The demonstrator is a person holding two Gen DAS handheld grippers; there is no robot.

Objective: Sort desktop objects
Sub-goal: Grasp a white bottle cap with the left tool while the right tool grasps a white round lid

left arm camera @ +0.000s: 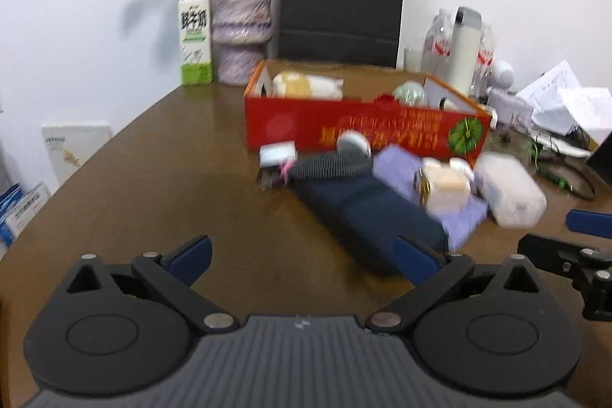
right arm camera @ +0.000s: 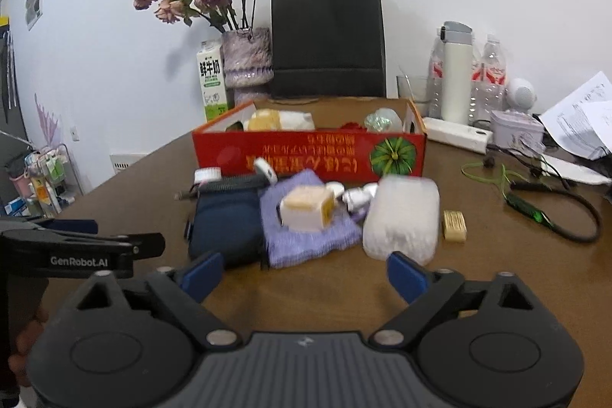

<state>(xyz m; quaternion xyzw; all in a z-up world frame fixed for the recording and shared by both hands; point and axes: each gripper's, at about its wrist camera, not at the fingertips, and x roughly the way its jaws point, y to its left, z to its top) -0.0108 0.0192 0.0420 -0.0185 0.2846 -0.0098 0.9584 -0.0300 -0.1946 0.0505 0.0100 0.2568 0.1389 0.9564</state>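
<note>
A red cardboard box stands on the brown desk and holds a yellow-white packet and a shiny green ball. In front of it lie a dark blue pouch, a purple cloth, a small yellow-white carton on the cloth, a white plastic case and a striped brush-like item. My left gripper is open and empty, close before the pouch. My right gripper is open and empty, just before the cloth and case.
A black paper bag, a vase of dried roses and a milk carton stand at the back. Bottles and a white flask, papers and cables fill the right side. A small yellow block lies right of the case.
</note>
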